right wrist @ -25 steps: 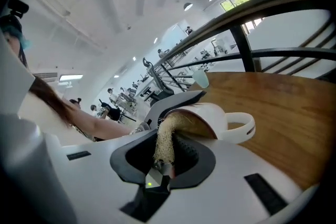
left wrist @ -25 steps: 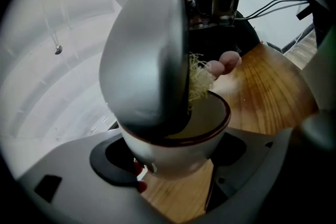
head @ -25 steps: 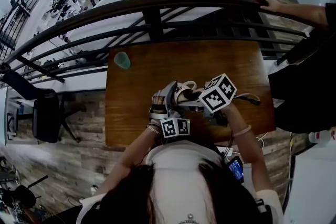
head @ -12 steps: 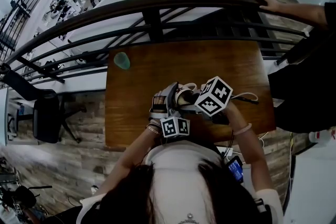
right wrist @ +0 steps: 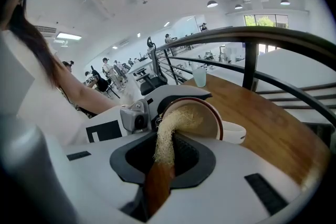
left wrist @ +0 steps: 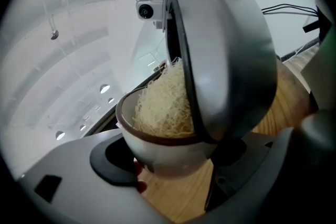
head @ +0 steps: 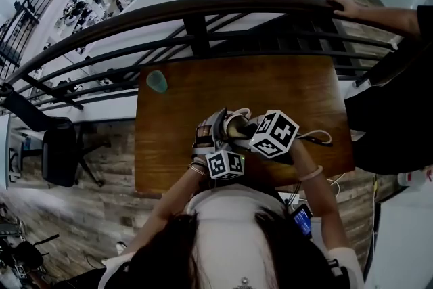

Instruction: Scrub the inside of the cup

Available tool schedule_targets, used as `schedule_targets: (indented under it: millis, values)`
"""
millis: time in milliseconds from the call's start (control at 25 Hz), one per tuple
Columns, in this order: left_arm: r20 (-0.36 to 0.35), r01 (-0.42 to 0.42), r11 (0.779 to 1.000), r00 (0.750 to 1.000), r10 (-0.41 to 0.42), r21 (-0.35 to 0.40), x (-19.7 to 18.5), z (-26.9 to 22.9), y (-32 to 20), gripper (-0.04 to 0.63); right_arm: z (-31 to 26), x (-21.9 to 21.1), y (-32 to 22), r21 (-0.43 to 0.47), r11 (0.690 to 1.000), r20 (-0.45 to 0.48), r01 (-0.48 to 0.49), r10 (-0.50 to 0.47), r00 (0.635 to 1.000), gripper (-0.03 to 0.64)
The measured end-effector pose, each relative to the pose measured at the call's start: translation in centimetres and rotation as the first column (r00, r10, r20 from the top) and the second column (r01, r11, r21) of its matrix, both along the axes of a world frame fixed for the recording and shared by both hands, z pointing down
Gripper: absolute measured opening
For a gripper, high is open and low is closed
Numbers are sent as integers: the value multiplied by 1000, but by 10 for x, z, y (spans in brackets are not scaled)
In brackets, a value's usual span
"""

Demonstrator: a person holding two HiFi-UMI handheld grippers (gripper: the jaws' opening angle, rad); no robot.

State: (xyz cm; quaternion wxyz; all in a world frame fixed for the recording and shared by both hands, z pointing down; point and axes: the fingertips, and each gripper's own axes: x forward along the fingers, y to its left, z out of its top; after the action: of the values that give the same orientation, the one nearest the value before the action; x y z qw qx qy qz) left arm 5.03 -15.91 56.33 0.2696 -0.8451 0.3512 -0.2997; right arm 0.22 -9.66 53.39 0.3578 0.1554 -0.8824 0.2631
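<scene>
**Cup and scrubbing brush, held in two hand-held grippers over a wooden table**

**Left gripper** (head: 218, 126): The person's left hand is holding it over the near half of the wooden table (head: 183, 98). It is pointing almost level, away from the body. Its jaws are clamping the white, brown-rimmed cup (left wrist: 168, 150) from both sides. The cup is sitting between them with its mouth turned toward the right gripper.

**Right gripper** (right wrist: 159, 168): The right hand is angling it steeply downward at the cup's mouth, with the forearm coming in from the right. The jaws are standing only narrowly apart and are pinching the wooden handle of the scrubbing brush (right wrist: 156, 186). The brush's pale fibre head (right wrist: 176, 126) is curving over the rim and pressing against the cup's inner wall.

**Change since a second ago**: The right gripper's marker cube (head: 274, 134) is now sitting lower and nearer the person, with its faces turned differently. The left gripper and the cup are keeping their place.

**Markings**: Both cubes, including the left one (head: 225, 164), are showing black-and-white square marker patterns.

**Surroundings**:
- A teal tumbler (head: 157, 80) is standing upright near the far left corner, well apart from the grippers.
- A cable (head: 316, 139) is lying on the table to their right.
- Another person's hand (head: 346, 5) is resting on the dark railing (head: 196, 10) behind the table.
</scene>
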Motion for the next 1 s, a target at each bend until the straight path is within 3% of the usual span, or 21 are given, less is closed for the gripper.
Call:
schedule_targets:
  millis: [360,720,880,1000]
  values:
    - [-91,101,989,990,-111,-107,-2,-4,-13,403,-12,10,-14,129,986,63,-102,94,994,75]
    - [-202,186,954,951,-235,-235,-14,-8,-23,403,-32,15,-18,231,957,141,-176,146,979,75]
    - [-233,210,936,931,-280,-283,-20,-3,-29,403,-42,27,-28,267,927,198,-265,216,956,75]
    - [-265,215,916,912,-312,-339,-24,7,-30,403,-51,41,-38,286,883,269,-373,299,915,75]
